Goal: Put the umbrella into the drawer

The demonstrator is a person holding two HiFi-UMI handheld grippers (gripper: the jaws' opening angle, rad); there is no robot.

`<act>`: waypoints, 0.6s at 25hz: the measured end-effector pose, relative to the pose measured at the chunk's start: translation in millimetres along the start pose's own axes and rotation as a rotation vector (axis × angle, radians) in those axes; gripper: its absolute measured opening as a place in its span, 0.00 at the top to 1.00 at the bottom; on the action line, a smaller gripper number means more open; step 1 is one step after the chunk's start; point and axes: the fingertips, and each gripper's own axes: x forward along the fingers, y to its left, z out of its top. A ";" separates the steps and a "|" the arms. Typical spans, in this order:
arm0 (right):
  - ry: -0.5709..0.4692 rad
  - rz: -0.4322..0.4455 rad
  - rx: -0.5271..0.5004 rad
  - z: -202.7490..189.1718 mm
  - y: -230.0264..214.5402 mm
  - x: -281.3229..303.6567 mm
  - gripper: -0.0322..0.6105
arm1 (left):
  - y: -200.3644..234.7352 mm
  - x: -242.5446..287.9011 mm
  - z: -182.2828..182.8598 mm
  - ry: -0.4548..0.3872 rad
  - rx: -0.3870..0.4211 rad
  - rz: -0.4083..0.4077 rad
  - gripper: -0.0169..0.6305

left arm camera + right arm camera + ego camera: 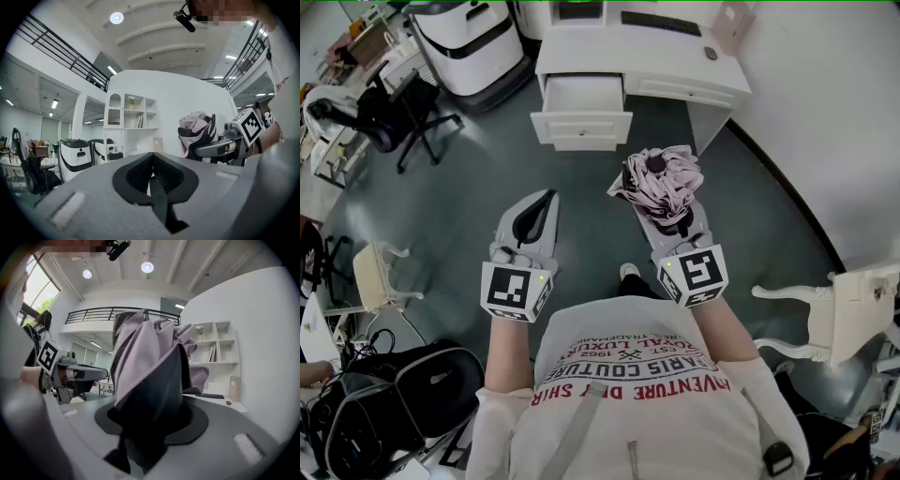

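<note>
**Umbrella (661, 183) gripped, drawer not yet reached**

Across the grey floor stands the white desk (675, 56), the biggest thing that matters here, with a keyboard (661, 23) on its top. On its left side 1 drawer (581, 128) is pulled out toward the person, and from where I look its inside shows white and bare — ready to take something.

Well short of it, the folded umbrella, pink-grey fabric bunched round a dark core, sticks out forward from the right gripper (667, 217). Its jaws are clamped on the lower part of the bundle, and the loose folds spill over the top of them.

The left gripper (542, 204) is held alongside, near the right one but apart from it. Its 2 jaws are pressed together on nothing.

As I judge it, the pick-up is done and the drawer is open, so about half the job is behind. What is left: carry the umbrella over the open drawer, lower it inside and let go — and perhaps push the drawer shut.
</note>
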 end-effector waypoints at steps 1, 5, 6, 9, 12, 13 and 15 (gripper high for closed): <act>0.002 -0.001 0.003 -1.2 -0.6 -0.9 0.65 | -1.0 -0.4 -0.8 0.002 -0.001 -0.001 0.96; 0.009 -0.005 0.018 -6.2 -4.1 -5.8 0.65 | -5.8 -1.2 -4.6 0.014 -0.008 0.002 0.96; 0.012 -0.005 0.022 -7.4 -4.4 -6.6 0.65 | -6.5 -1.5 -5.7 0.018 -0.012 0.003 0.96; 0.021 -0.006 0.028 -9.0 1.1 -1.3 0.65 | -0.1 -4.6 -9.7 0.028 -0.023 0.003 0.96; 0.029 -0.011 0.045 -10.9 5.8 7.4 0.65 | 9.4 -6.2 -13.6 0.034 -0.031 0.005 0.96; 0.032 -0.010 0.051 -12.7 5.0 8.9 0.65 | 10.3 -5.2 -15.0 0.035 -0.034 0.008 0.96; 0.039 -0.004 0.055 -17.8 -0.5 11.2 0.65 | 9.3 -0.5 -18.1 0.037 -0.038 0.018 0.96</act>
